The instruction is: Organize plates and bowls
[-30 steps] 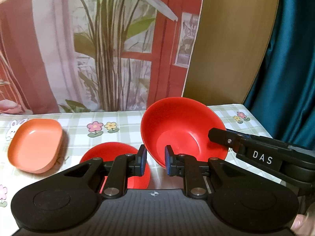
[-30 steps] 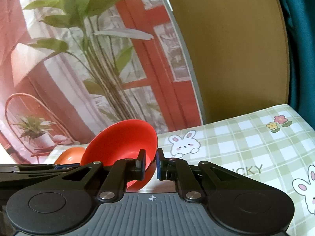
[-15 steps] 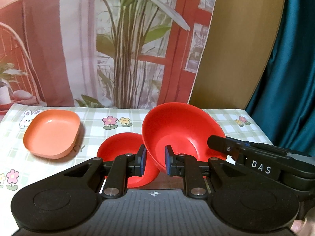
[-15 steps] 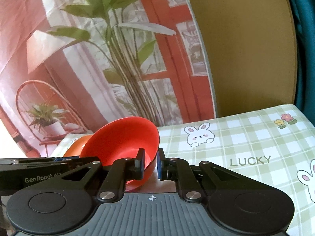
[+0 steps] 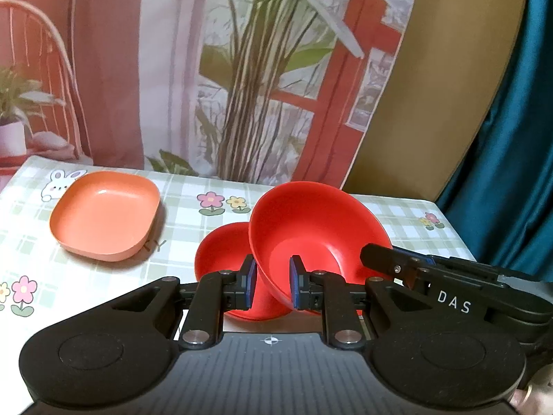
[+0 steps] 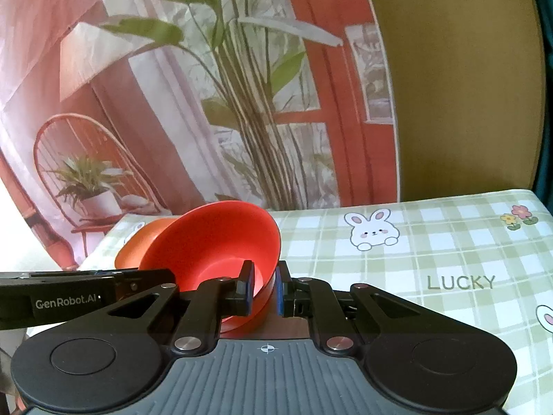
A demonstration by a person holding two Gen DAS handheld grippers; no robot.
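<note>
A large red bowl point(image 5: 311, 235) is tilted and held between both grippers above the table. My left gripper point(image 5: 271, 285) is shut on its near rim. My right gripper point(image 6: 264, 288) is shut on the opposite rim, and the same bowl point(image 6: 214, 245) shows in the right wrist view. A second, smaller red bowl point(image 5: 221, 252) sits on the table just behind and left of the held one. An orange square plate point(image 5: 103, 216) lies on the table at the left, and its edge shows in the right wrist view point(image 6: 138, 242) behind the bowl.
The table has a green checked cloth point(image 6: 432, 252) with rabbits, flowers and the word LUCKY. A printed backdrop with plants point(image 5: 242, 69) hangs behind, beside a brown panel point(image 5: 432, 86) and a teal curtain point(image 5: 511, 138) at the right.
Both grippers have lifted the large red bowl and drawn back from the table. More of the table, the plate and the smaller bowl now shows.
</note>
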